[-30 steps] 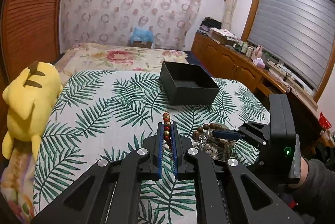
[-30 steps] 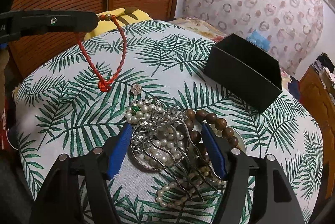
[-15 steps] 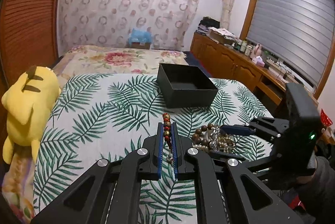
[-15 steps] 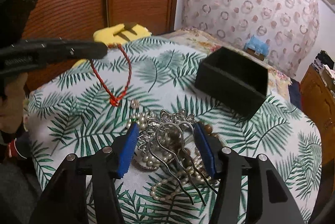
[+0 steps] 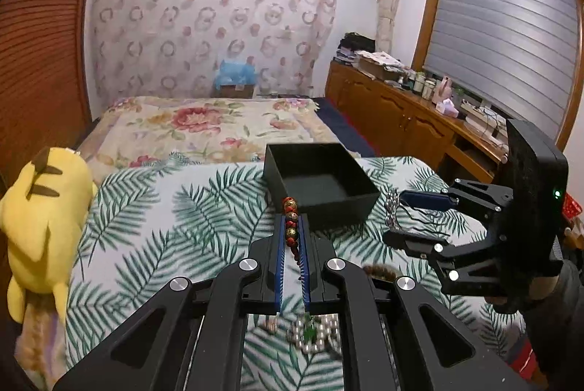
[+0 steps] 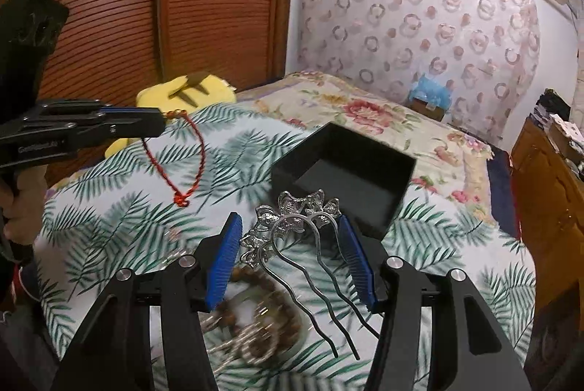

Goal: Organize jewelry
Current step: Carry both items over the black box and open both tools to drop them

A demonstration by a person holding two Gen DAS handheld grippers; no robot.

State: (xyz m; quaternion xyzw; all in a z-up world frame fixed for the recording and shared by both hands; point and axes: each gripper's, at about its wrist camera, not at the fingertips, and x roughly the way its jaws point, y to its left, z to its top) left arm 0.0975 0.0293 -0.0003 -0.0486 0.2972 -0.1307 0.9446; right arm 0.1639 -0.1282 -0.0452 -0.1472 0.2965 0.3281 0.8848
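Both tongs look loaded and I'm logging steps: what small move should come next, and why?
Probably carry the right tongs, gripping the silver hair comb, forward over the open black box just ahead and release. The left tongs hold the red beaded bracelet, also airborne.

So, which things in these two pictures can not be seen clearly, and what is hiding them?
- Pile of beads, right wrist view: motion blur; single pieces cannot be told apart.
- Pearls, left wrist view: blurred, partly behind the left gripper.
- Red cord bracelet: its beaded end disappears between the shut jaws.
- Black box: the near wall hides part of the floor.
- Silver hairpin: whether the right gripper really pinches it.
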